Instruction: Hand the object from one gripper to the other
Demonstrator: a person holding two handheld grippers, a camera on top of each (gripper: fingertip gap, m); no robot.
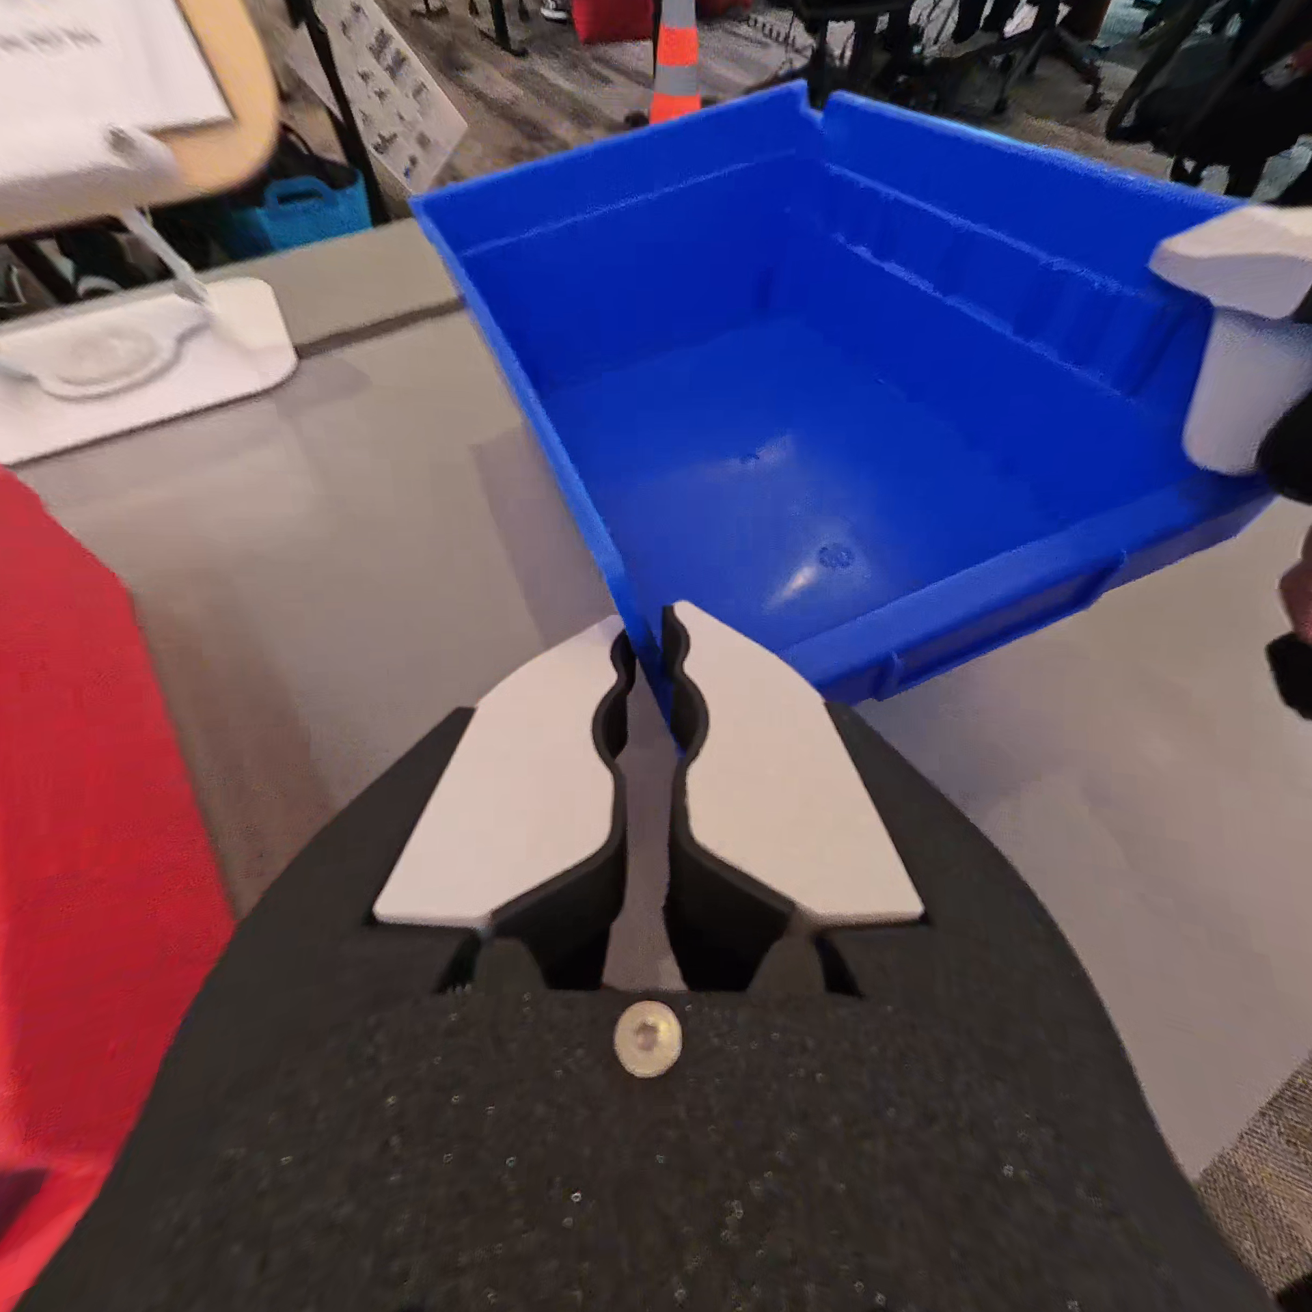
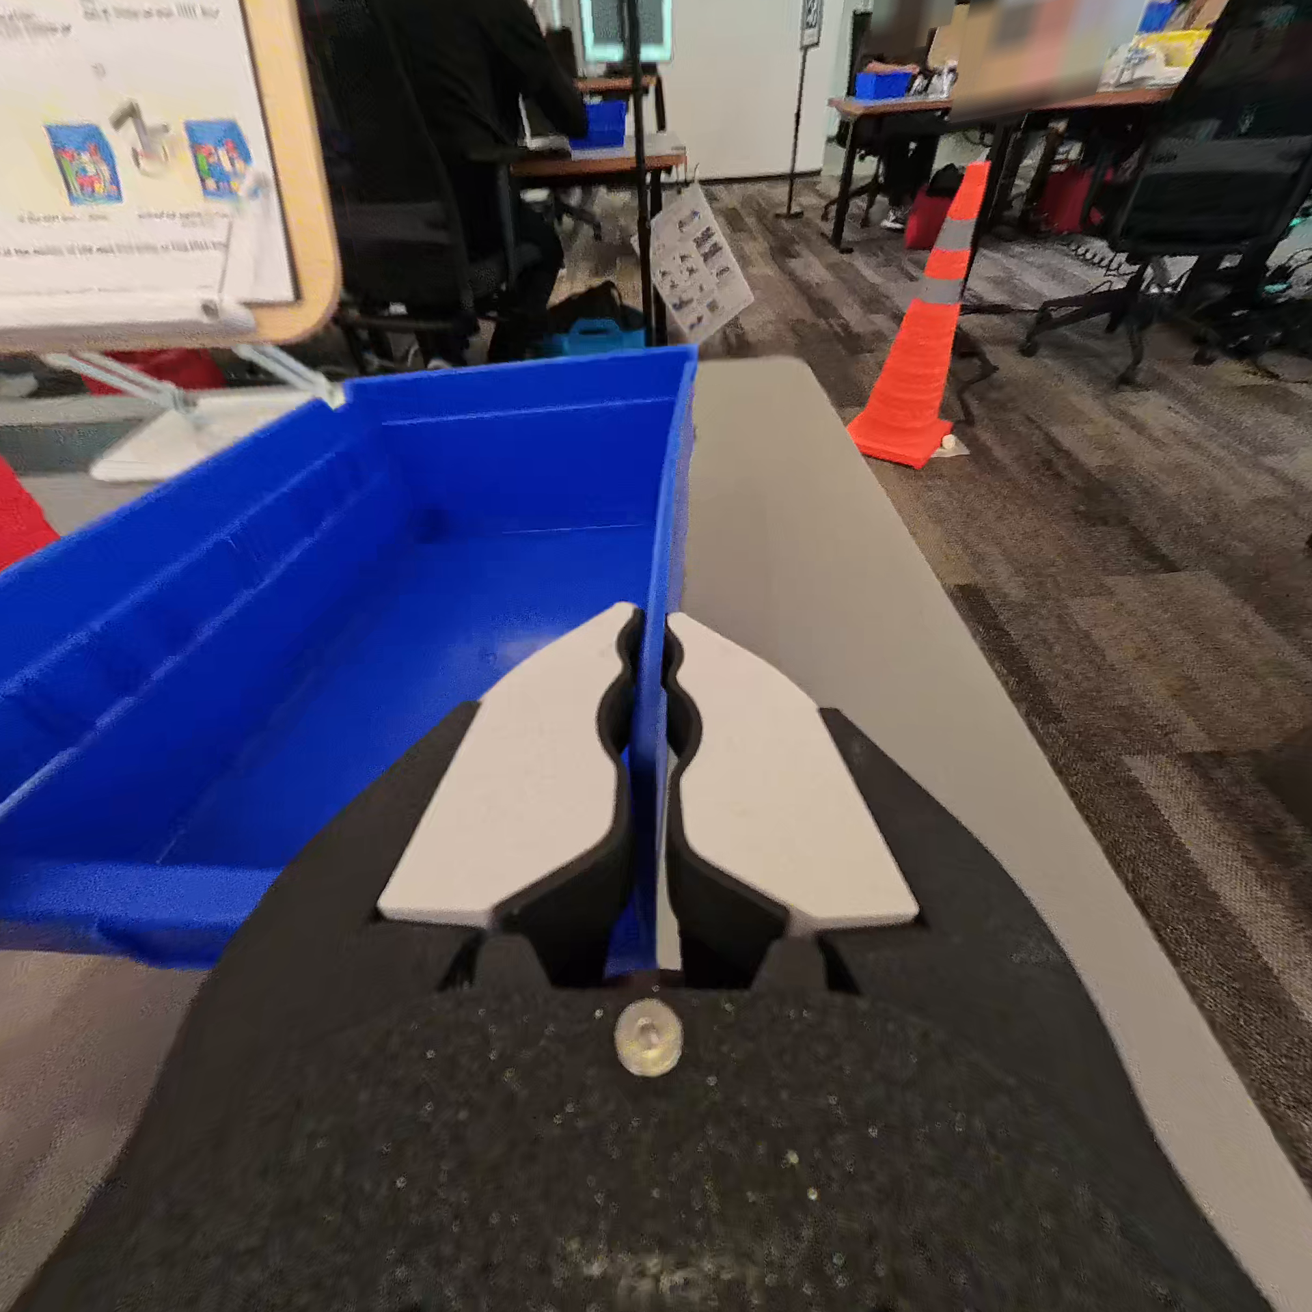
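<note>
An empty blue plastic bin (image 1: 816, 461) is held between both grippers, tilted over the grey table (image 1: 319, 568). My left gripper (image 1: 649, 639) is shut on the bin's near left wall, and the blue edge runs between its fingertips. My right gripper (image 2: 652, 625) is shut on the bin's right wall (image 2: 667, 497), which stands upright between its jaws. In the left wrist view the right gripper's white fingers (image 1: 1235, 263) clamp the bin's far right rim. The bin's inside (image 2: 355, 639) holds nothing.
A white stand base (image 1: 142, 355) and a board with paper (image 2: 128, 142) stand at the table's back left. A red cloth (image 1: 71, 781) lies at the left. The table's right edge (image 2: 958, 710) drops to carpet. An orange cone (image 2: 923, 355), chairs and a seated person (image 2: 454, 142) are behind.
</note>
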